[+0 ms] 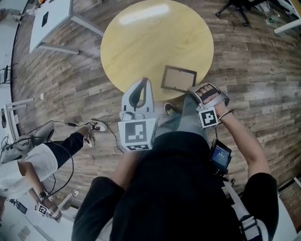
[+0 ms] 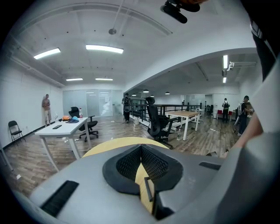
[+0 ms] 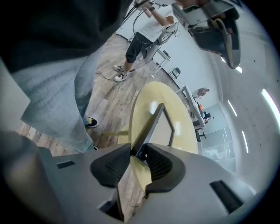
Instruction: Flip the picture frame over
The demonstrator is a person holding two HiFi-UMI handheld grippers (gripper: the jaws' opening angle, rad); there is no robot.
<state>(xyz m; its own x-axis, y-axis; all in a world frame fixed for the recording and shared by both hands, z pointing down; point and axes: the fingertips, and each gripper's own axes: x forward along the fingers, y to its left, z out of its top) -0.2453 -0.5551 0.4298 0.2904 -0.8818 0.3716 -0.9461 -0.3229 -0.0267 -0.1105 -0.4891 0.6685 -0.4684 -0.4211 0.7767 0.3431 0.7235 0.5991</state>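
Observation:
A dark-edged picture frame (image 1: 178, 78) with a tan panel rests near the front right rim of the round yellow table (image 1: 150, 42). My right gripper (image 1: 193, 92) reaches it from the near side. In the right gripper view the frame (image 3: 158, 120) runs away from the jaws at a slant, and the right gripper (image 3: 138, 151) is shut on its near corner. The left gripper (image 1: 145, 81) hovers over the table's front edge, left of the frame and apart from it. Seen from its own camera, the left gripper (image 2: 140, 148) is shut, tips touching, with nothing held.
A white desk (image 1: 47, 19) stands at the back left and an office chair base (image 1: 235, 7) at the back right. A person (image 1: 33, 162) with cables is on the wooden floor at the left. My own legs and a shoe (image 1: 170, 108) are under the table's near edge.

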